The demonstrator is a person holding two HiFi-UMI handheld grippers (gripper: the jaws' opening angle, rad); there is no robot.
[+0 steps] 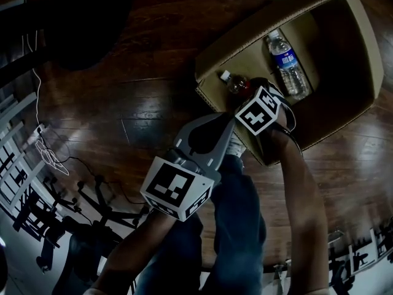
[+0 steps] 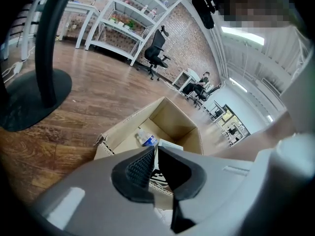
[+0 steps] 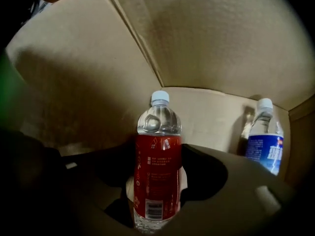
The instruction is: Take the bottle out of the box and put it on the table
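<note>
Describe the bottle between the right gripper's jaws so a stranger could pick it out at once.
Find the open cardboard box on the dark wooden floor; two clear bottles are inside. The target bottle is between the open jaws of the right gripper. Its label is red, while the other bottle wears a blue one.

Left gripper [image 2: 155, 151]: grey moulded shell, black ribbed pads
Marker cubes [image 1: 178, 190]: white faces, black square patterns
Trousers [image 1: 242, 226]: blue jeans
</note>
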